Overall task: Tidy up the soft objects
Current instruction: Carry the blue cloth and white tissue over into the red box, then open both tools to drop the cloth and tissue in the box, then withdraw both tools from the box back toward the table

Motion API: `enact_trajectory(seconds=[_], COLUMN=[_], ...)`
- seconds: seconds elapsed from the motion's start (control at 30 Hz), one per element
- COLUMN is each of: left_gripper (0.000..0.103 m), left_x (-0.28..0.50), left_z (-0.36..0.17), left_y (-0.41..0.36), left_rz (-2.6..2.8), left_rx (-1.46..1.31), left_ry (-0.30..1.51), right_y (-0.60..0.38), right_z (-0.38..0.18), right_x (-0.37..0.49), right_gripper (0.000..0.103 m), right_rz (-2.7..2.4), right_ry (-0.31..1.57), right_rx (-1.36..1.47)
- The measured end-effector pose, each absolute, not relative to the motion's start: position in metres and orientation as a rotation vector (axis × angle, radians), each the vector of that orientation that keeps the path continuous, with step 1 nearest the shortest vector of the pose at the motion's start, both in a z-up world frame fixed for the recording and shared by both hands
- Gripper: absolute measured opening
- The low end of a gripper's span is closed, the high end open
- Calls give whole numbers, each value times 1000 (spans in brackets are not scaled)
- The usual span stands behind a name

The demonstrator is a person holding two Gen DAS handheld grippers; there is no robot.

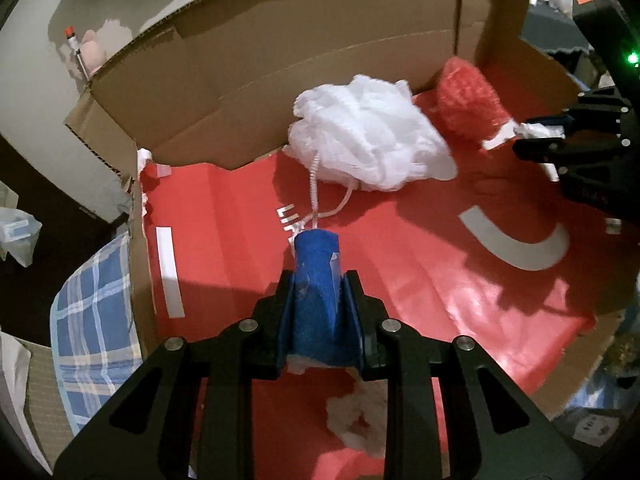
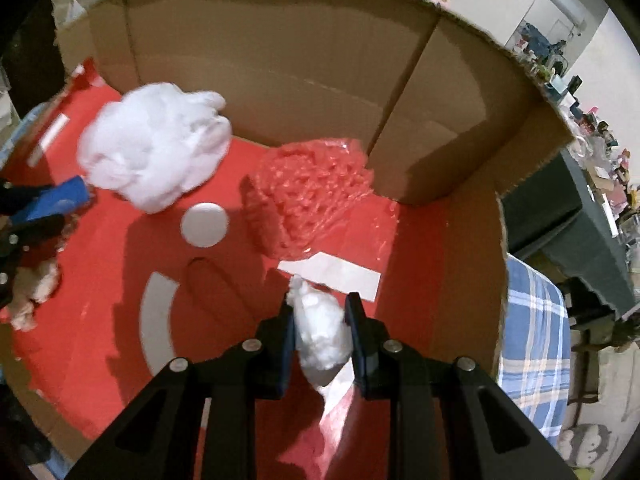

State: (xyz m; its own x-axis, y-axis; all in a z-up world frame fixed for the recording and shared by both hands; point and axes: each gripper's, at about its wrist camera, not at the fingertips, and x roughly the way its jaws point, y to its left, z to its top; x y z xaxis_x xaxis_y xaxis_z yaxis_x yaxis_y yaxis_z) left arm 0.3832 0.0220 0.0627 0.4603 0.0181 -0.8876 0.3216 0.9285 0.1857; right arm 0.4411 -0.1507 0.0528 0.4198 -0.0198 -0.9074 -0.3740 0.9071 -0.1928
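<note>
Left wrist view is showing the left claw (image 1: 318,276) clenched, its blue-taped fingers (image 1: 316,300) pinching the cord (image 1: 314,192) of a white mesh bath pouf (image 1: 368,136). That pouf is hanging over the red-printed floor of an open cardboard box (image 1: 280,48), near its back wall. Beside it, a red mesh pouf (image 1: 466,96) is sitting in the box corner. Right wrist view is showing the right claw (image 2: 320,320) clenched on a white wad (image 2: 320,336) attached to the clear wrapper of the red pouf (image 2: 312,192), just ahead of it. A fluffy white scrap (image 1: 356,420) is lying on the box floor below the left claw. A blue plaid cloth (image 2: 532,336) is lying outside the box.
</note>
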Motion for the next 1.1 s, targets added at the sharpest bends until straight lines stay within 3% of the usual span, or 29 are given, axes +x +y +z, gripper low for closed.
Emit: enact_trajectory(seconds=[0.47, 0.83, 0.9, 0.93, 0.97, 1.1], left_gripper=[23, 26, 37, 59, 68, 68], left_x=[397, 404, 404, 403, 401, 396], left_z=[46, 49, 51, 54, 57, 68], left_y=[20, 38, 39, 40, 40, 40], left_rz=[-195, -231, -234, -234, -232, -248], left_rx=[332, 237, 228, 227, 226, 229], left_ry=[1121, 1131, 1126, 1117, 1094, 1053], right_y=[-156, -159, -158, -154, -154, -150], right_z=[40, 44, 46, 47, 48, 51], right_x=[461, 462, 460, 458, 458, 453], right_gripper=[29, 48, 51, 52, 54, 58], right_rz=[200, 225, 231, 236, 238, 243], right_ry=[1176, 1166, 1163, 1164, 1164, 1150], right_rx=[-375, -370, -363, -365, -370, -385])
